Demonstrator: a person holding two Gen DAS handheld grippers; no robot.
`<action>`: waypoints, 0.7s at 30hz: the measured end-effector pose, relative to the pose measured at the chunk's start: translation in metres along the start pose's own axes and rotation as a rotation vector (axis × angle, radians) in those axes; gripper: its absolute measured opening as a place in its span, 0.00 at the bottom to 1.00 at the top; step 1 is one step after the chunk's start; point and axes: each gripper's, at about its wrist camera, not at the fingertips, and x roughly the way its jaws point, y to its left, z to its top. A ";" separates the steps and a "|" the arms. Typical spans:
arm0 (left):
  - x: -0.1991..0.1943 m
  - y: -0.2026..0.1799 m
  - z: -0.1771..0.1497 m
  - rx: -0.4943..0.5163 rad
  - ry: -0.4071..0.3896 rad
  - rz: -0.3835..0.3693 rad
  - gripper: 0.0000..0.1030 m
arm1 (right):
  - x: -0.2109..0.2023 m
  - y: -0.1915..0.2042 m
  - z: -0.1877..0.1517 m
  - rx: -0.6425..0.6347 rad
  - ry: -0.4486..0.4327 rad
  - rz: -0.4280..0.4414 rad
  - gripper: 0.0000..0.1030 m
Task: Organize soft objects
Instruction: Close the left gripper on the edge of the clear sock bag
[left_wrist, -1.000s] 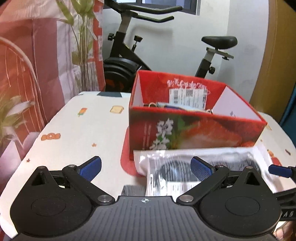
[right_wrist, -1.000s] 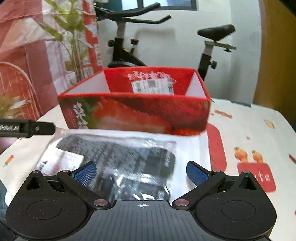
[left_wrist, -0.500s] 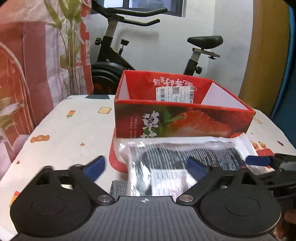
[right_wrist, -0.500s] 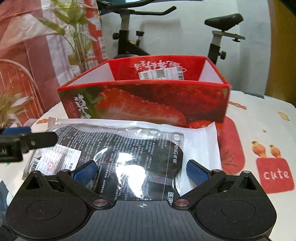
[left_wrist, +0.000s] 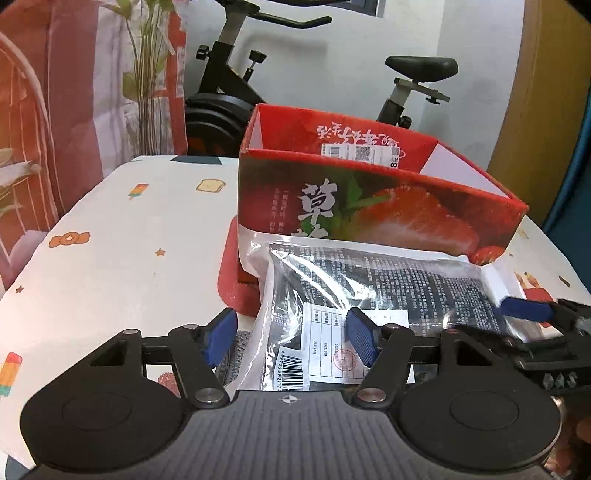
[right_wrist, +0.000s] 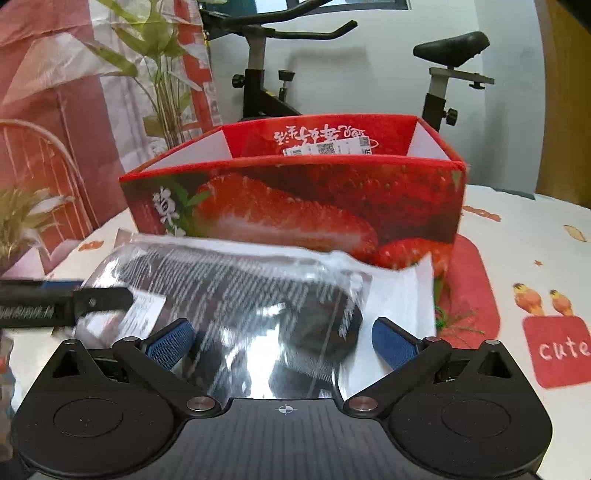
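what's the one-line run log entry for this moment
phase: lifting to box | left gripper: open around plastic packet | right gripper: open around packet | strawberry box: open, behind packet

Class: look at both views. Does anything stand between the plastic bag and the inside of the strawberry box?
Only the box's near wall: the bag lies low in front of it, below its rim. The box top is open, with nothing visible over it.

A white cartoon-print tablecloth (left_wrist: 122, 236) covers the table; a red strawberry box (left_wrist: 373, 210) stands on it.
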 end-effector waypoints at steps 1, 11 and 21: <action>0.001 0.001 0.000 -0.004 0.004 -0.003 0.66 | -0.003 0.001 -0.003 -0.007 0.004 -0.002 1.00; 0.002 0.003 -0.001 -0.016 0.013 -0.006 0.68 | -0.015 -0.018 -0.003 0.159 -0.041 0.028 0.91; 0.002 0.003 -0.003 -0.029 0.030 -0.009 0.67 | -0.019 -0.034 -0.007 0.229 -0.083 -0.050 0.86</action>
